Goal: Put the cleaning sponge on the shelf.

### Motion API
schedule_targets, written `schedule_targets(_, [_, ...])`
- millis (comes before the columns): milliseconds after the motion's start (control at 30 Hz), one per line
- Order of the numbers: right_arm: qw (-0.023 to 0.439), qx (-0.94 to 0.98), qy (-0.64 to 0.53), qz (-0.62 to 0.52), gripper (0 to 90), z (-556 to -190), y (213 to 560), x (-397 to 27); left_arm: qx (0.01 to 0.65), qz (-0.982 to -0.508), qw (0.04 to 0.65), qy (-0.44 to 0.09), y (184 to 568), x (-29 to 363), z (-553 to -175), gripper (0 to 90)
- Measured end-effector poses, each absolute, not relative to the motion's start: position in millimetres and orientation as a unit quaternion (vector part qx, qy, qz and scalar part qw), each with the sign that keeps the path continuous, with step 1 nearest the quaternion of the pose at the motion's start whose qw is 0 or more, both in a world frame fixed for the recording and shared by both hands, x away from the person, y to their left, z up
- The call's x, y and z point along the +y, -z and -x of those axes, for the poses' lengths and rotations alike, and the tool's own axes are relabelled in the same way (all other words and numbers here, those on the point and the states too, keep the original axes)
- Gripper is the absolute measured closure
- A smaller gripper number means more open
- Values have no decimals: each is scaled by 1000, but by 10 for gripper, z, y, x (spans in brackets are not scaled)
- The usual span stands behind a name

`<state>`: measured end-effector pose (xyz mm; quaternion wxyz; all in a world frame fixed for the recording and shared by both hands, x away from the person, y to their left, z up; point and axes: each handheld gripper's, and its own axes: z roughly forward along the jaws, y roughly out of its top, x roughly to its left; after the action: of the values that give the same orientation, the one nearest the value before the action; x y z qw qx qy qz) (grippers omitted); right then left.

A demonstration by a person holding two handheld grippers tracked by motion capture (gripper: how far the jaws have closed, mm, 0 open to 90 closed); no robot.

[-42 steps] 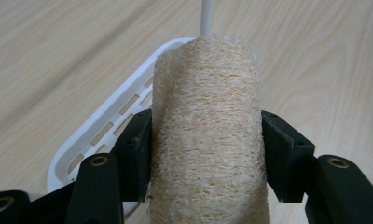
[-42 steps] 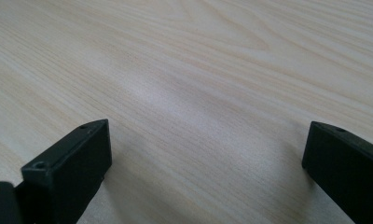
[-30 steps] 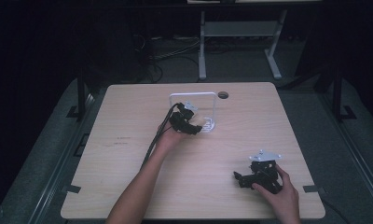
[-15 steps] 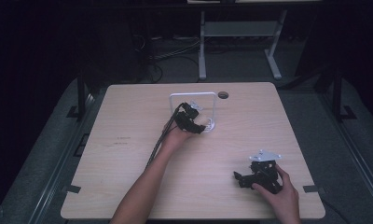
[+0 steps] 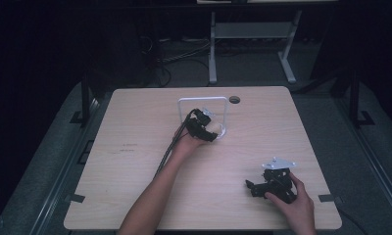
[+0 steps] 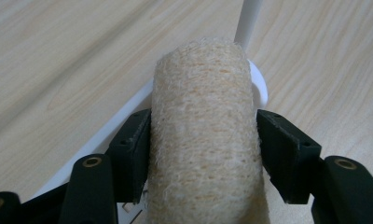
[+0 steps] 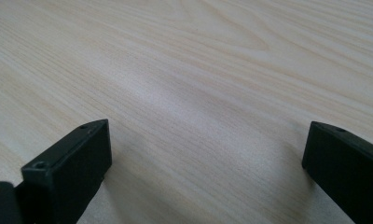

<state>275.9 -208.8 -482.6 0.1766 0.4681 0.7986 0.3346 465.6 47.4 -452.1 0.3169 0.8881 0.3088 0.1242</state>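
Note:
A beige, rough-fibred loofah roll (image 6: pixel 203 135) stands between the black jaws of my left gripper (image 6: pixel 203 149), which press on both its sides. Right behind it are the round white foot (image 6: pixel 263 88) and the thin post (image 6: pixel 247 18) of a white wire frame (image 5: pixel 203 100). From the high view, my left gripper (image 5: pixel 209 130) sits inside that frame's opening at mid-table. My right gripper (image 5: pixel 255 186) rests low at the table's front right, held by a hand. Its jaws (image 7: pixel 208 154) stand wide apart over bare wood with nothing between them.
The light wooden table (image 5: pixel 135 147) has a dark cable hole (image 5: pixel 234 100) near its far edge. A black cable (image 5: pixel 170 147) trails along the left forearm. Beyond the table stand a white metal rack's legs (image 5: pixel 212 58) and cables on the dark floor.
My left gripper has shifted right and slightly farther, carrying the loofah into the white frame's opening. The right gripper has stayed in place.

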Motion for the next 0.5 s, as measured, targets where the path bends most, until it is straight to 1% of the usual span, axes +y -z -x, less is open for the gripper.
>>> schedule_targets(133, [177, 799, -335, -468, 9, -2759, 4826, -2088, 308, -887, 320, -128, 4479, 484, -4642, 353])
schedule_targets(300, [177, 799, -334, -468, 9, -2759, 4826, -2089, 314, -879, 333, -135, 4374, 533, -4583, 351])
schedule_targets(433, [177, 799, -334, -468, 9, -2760, 4827, -2089, 310, -879, 334, -140, 4254, 619, -4529, 369])
schedule_targets(500, [177, 799, -335, -468, 9, -2759, 4827, -2088, 307, -877, 341, -143, 4195, 662, -4489, 402])
